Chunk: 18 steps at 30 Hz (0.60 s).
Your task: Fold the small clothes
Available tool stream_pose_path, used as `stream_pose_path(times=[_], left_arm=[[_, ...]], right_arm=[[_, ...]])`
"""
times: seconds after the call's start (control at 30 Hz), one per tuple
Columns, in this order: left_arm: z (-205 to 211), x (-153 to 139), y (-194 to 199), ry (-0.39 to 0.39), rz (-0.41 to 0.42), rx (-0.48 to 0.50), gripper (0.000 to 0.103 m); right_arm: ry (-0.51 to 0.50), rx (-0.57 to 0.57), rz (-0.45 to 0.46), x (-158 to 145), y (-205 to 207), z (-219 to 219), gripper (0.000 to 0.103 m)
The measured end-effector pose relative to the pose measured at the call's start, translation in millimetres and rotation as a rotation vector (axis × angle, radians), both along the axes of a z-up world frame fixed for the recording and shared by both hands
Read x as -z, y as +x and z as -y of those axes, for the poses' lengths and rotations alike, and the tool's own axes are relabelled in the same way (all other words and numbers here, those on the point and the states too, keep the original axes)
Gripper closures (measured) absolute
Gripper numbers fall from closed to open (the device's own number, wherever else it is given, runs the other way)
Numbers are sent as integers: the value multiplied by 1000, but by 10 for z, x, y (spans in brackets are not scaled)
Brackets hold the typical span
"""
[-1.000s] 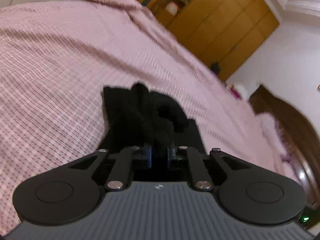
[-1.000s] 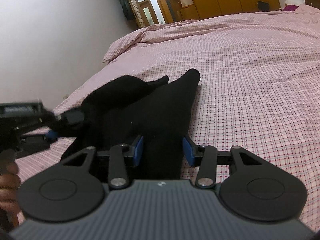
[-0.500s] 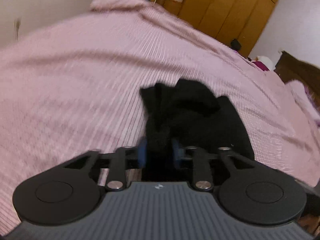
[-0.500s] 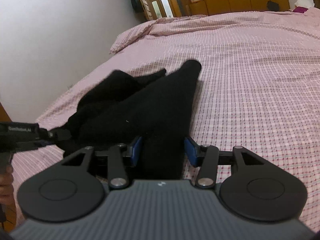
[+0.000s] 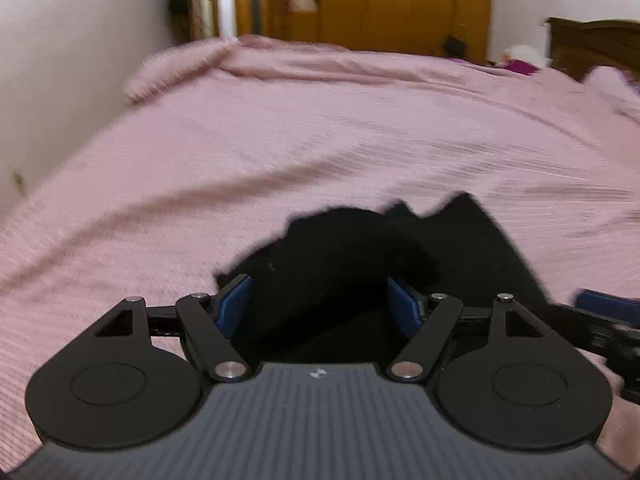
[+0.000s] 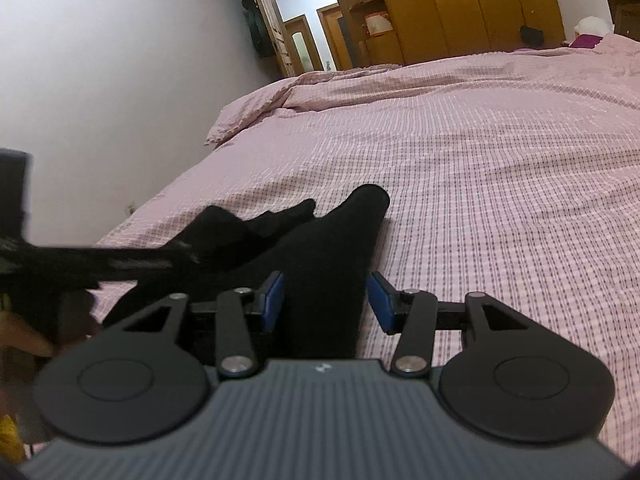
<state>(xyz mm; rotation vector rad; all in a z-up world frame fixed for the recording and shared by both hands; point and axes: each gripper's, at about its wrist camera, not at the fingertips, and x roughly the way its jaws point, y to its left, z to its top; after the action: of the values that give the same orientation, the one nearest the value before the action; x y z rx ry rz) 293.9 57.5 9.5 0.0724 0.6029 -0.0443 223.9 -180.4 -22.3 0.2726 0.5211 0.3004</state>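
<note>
- Left wrist view, blurred: the black garment (image 5: 360, 264) lies crumpled on the pink checked bedspread (image 5: 320, 140), with its near part running in between the fingers of the left gripper (image 5: 320, 304).
- That gripper's jaws have just been opening and now stand wide; the blue pads (image 5: 234, 306) sit clear of the dark cloth on either side, so the cloth is released, not pinched.
- Right wrist view, sharper: the same garment (image 6: 320, 256) tapers to a rounded tip pointing away from the camera, with a rumpled fold heaped on its left side.
- The right gripper (image 6: 326, 300) is set about halfway open, with a strip of the garment between its fingers. The left pad (image 6: 274, 298) touches the cloth edge; the right pad (image 6: 378, 300) stands a little off it, with bedspread showing in the gap. I cannot tell whether it is truly clamped.
- Left of the garment in this view, the left gripper shows as a dark blur (image 6: 80, 260), reaching in towards the rumpled fold.
- Beyond the garment, the bedspread runs on to a wooden wardrobe (image 6: 460, 8) and an open doorway (image 6: 300, 32).
</note>
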Motion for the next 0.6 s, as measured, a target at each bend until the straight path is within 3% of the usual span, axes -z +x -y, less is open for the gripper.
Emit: stream_pose_path(times=[0.13,0.23,0.37,0.47,0.6], left_arm=[[-217,70,107,-51,60,-143,26],[-458,159,146,-93,39,-222,25],[-749,270,197,-91,-24,-359,25],[-942,300,138,-198,-55,-354,25],[-979,142,-13,-207,-49,-312,25]], right_arm=[[5,2,-10,77,120,-42,53],[20,-15,-38,184,202,-75,53],[26,-25,-55,298,226,-107,51],[50,-31,-67,330,235,-92,49],[74,-28,-66,302,215,-62,49]])
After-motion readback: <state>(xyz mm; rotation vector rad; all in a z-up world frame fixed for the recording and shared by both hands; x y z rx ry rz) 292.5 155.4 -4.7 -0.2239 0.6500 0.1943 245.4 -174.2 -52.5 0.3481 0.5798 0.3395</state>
